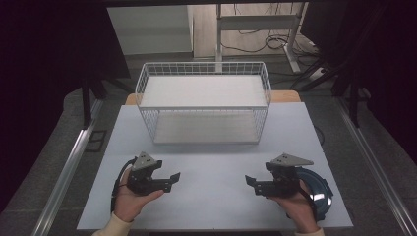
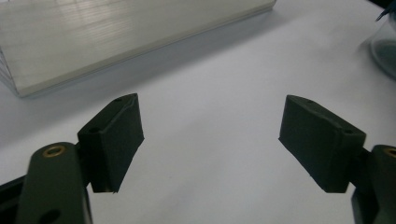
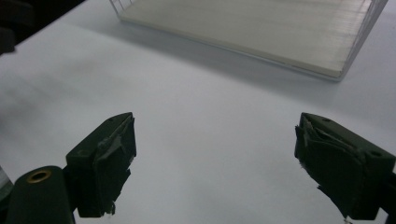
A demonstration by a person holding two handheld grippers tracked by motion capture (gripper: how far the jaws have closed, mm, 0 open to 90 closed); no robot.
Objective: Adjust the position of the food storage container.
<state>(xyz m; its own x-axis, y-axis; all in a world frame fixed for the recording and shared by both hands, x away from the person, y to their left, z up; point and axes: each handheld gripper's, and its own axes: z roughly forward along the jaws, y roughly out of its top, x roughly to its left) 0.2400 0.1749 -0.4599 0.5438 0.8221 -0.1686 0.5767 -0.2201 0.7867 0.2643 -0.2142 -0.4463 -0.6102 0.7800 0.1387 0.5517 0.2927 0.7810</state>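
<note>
While both hands rest near front edge of desk, left gripper sits toward front left corner, jaws spread wide, nothing between them. Right gripper sits toward front right corner, jaws likewise released, empty, pads frayed. Grippers point at each other, well apart. Blue plate lies at front right corner, just behind right hand. White wire basket stands at far edge, centred.

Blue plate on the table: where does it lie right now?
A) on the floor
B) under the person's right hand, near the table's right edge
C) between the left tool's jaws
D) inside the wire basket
B: the blue plate lies flat beneath the right hand at the table's right edge, apart from the wire basket.
</note>
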